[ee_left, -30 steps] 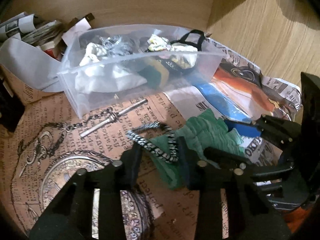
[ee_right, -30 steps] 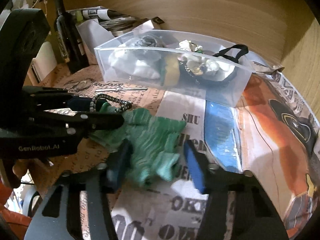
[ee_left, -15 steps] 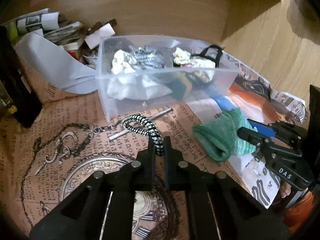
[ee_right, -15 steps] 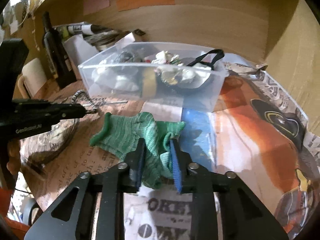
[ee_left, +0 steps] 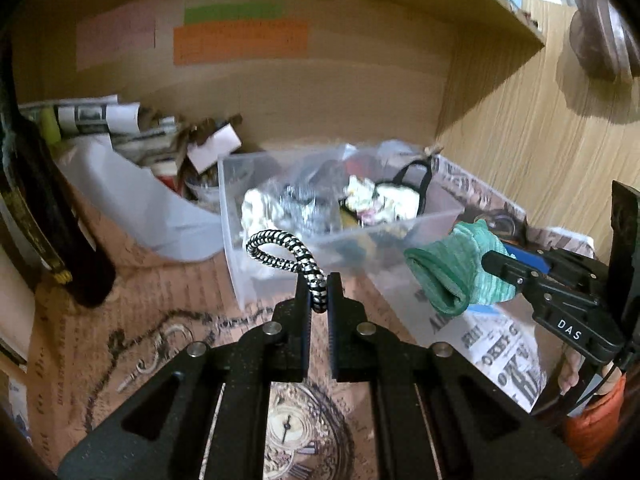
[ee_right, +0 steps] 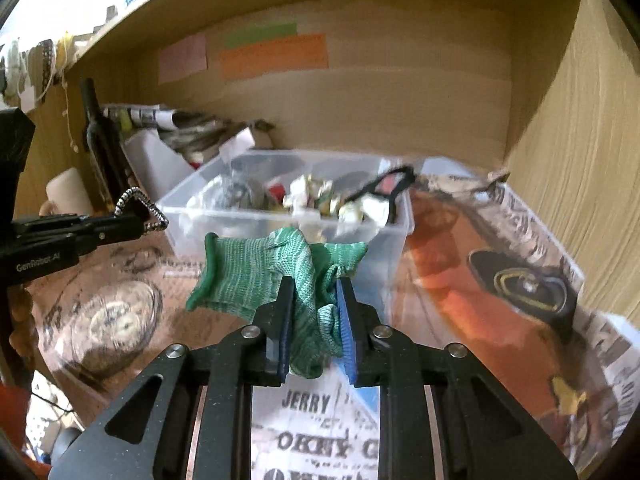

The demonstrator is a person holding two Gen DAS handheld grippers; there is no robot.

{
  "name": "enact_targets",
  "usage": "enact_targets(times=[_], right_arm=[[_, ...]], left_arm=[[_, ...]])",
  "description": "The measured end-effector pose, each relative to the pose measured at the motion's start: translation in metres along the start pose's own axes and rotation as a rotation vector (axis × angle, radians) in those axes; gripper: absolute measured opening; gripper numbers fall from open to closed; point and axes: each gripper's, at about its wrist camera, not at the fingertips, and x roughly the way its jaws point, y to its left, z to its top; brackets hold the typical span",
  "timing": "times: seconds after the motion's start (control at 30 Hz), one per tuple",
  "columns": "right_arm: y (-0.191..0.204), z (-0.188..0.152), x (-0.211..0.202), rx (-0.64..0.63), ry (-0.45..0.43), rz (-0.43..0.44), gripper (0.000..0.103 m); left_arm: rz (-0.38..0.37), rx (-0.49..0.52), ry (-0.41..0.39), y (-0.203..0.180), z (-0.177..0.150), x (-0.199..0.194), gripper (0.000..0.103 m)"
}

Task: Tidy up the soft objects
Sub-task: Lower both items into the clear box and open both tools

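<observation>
My left gripper [ee_left: 319,288] is shut on a black-and-white braided loop [ee_left: 280,252] and holds it in the air in front of the clear plastic bin [ee_left: 280,276]. My right gripper [ee_right: 314,296] is shut on a green knitted cloth [ee_right: 256,272] and holds it lifted before the same bin [ee_right: 396,224]. The bin holds several soft items, among them white crumpled pieces and a black strap. In the left wrist view the right gripper with the green cloth [ee_left: 452,268] is at the right. In the right wrist view the left gripper with the loop [ee_right: 140,208] is at the left.
Printed paper covers the shelf floor [ee_left: 140,328]. A dark bottle [ee_left: 44,216] stands at the left. Rolled newspapers and a white sheet [ee_left: 120,136] lie behind the bin. Wooden walls close the back and right [ee_right: 560,160]. Coloured notes [ee_right: 272,52] hang on the back wall.
Both grippers closed on their items and lifted them off the paper, the left with the braided loop and the right with the green cloth, raised toward the bin.
</observation>
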Motion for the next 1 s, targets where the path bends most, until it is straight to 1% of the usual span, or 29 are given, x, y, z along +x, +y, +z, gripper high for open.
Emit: enact_targets(times=[0.2,0.3,0.53,0.73,0.83,1.0], right_arm=[[-0.002,0.025,-0.005,-0.003,-0.072,-0.005,0.018],[-0.003,0.037,-0.005,-0.005,-0.102,-0.008,0.018],[-0.006,0.061,0.004,-0.014,-0.144,-0.014,0.018],[-0.008,0.073,0.03,-0.012,-0.125,-0.015,0.019],[-0.008,0.074,0.046,-0.016,-0.098,-0.016,0.019],[-0.008,0.071,0.073,-0.022,-0.032,-0.003,0.019]], left_arm=[[0.006,0.013,-0.048,-0.002,0.021,-0.001,0.006],[-0.006,0.017,-0.063,-0.001,0.032,0.002,0.006],[-0.018,0.029,-0.073,0.003,0.057,0.019,0.006],[-0.006,0.039,-0.054,0.005,0.072,0.04,0.006],[0.009,0.036,-0.026,0.008,0.074,0.056,0.006],[0.021,0.02,0.054,0.017,0.072,0.087,0.006]])
